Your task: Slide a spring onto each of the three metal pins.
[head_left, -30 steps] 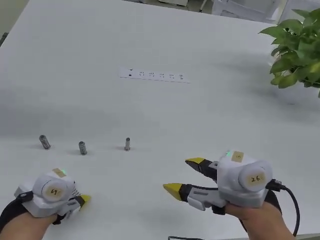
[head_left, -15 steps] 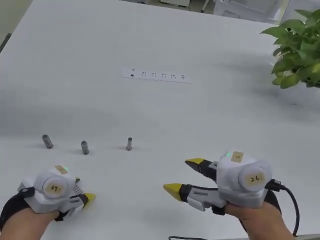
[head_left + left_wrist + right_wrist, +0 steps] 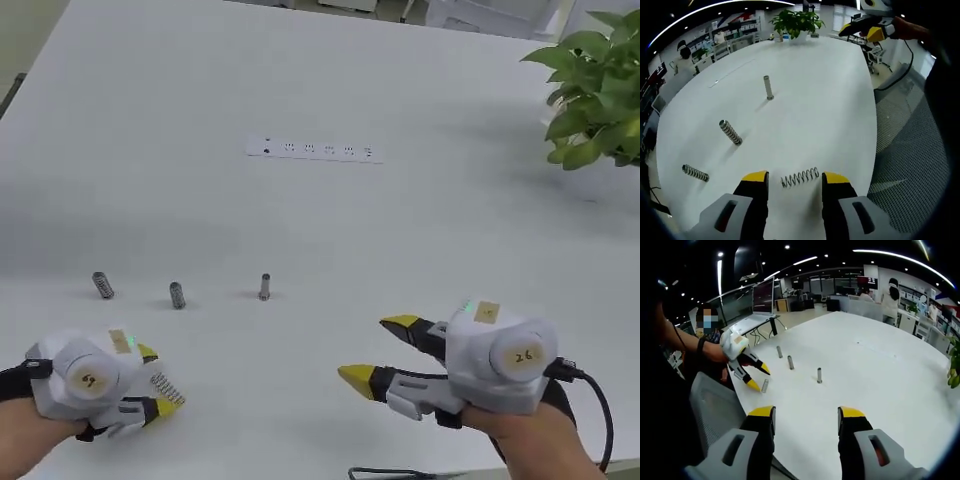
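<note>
Three short metal pins stand in a row on the white table. The left pin (image 3: 103,286) and the middle pin (image 3: 177,295) each carry a spring. The right pin (image 3: 264,287) is bare and shows again in the left gripper view as the bare pin (image 3: 768,87). A loose spring (image 3: 800,177) lies on the table between the spread yellow tips of my left gripper (image 3: 795,177), which is open; the same loose spring (image 3: 165,388) sits by the left gripper (image 3: 158,380) at the near left. My right gripper (image 3: 380,350) hangs open and empty at the near right, well clear of the pins.
A white power strip (image 3: 313,151) lies across the middle of the table beyond the pins. A potted green plant (image 3: 595,85) stands at the far right. The table's near edge runs just under both hands, and a black cable (image 3: 590,400) trails from the right gripper.
My left gripper's jaws have spread apart, and the loose spring now lies in plain sight between their tips. The right gripper has hardly moved. The head camera shifted slightly.
</note>
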{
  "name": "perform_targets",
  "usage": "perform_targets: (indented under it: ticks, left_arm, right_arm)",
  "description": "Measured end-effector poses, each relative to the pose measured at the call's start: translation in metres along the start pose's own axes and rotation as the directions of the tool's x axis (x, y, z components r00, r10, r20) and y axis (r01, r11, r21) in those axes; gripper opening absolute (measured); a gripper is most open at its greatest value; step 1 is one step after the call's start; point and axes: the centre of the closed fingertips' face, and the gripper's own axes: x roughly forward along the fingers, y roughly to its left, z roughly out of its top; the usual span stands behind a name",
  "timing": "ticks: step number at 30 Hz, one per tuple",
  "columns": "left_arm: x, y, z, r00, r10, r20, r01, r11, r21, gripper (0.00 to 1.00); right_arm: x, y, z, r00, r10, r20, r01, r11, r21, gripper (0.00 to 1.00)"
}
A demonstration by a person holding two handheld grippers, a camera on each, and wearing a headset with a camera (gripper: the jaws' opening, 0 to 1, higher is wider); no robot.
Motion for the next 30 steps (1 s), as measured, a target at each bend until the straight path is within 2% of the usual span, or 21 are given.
perform_targets:
  ticks: [3,6,11,16,21,23,27,30]
  left_arm:
    - [0.004,-0.008,-0.002,0.9988,-0.047,-0.009,0.048,0.999,0.023,0.35]
    - [0.007,-0.016,-0.010,0.9948,-0.092,-0.045,0.095,0.993,0.074,0.30]
    - [0.007,-0.015,-0.021,0.9936,-0.090,-0.068,0.096,0.992,0.081,0.23]
    - [0.003,-0.012,-0.024,0.9955,-0.078,-0.054,0.080,0.996,0.037,0.18]
    - [0.001,-0.005,-0.027,0.9976,-0.054,-0.044,0.054,0.999,-0.010,0.18]
    - [-0.001,-0.004,-0.027,0.9976,-0.063,-0.030,0.062,0.997,-0.040,0.20]
    - [-0.007,0.000,-0.032,0.9976,-0.058,-0.037,0.057,0.998,-0.033,0.21]
    - [-0.008,0.002,-0.039,0.9966,-0.059,-0.057,0.058,0.998,-0.023,0.20]
  right_arm:
    - [0.001,0.003,-0.001,1.0000,0.003,-0.003,-0.003,1.000,0.001,0.48]
    - [0.001,0.006,0.000,1.0000,0.004,-0.002,-0.004,1.000,-0.001,0.48]
    - [0.000,0.008,0.000,1.0000,0.003,-0.001,-0.003,1.000,-0.001,0.47]
    - [-0.001,0.008,-0.002,1.0000,0.001,-0.005,-0.001,1.000,0.000,0.46]
    - [-0.001,0.008,-0.001,1.0000,0.002,-0.005,-0.002,1.000,-0.003,0.46]
    - [-0.001,0.008,0.001,1.0000,0.003,-0.001,-0.003,1.000,-0.006,0.46]
    - [0.000,0.009,0.002,1.0000,0.006,0.001,-0.006,1.000,-0.008,0.46]
    - [0.002,0.009,0.001,0.9999,0.010,-0.001,-0.010,1.000,-0.009,0.45]
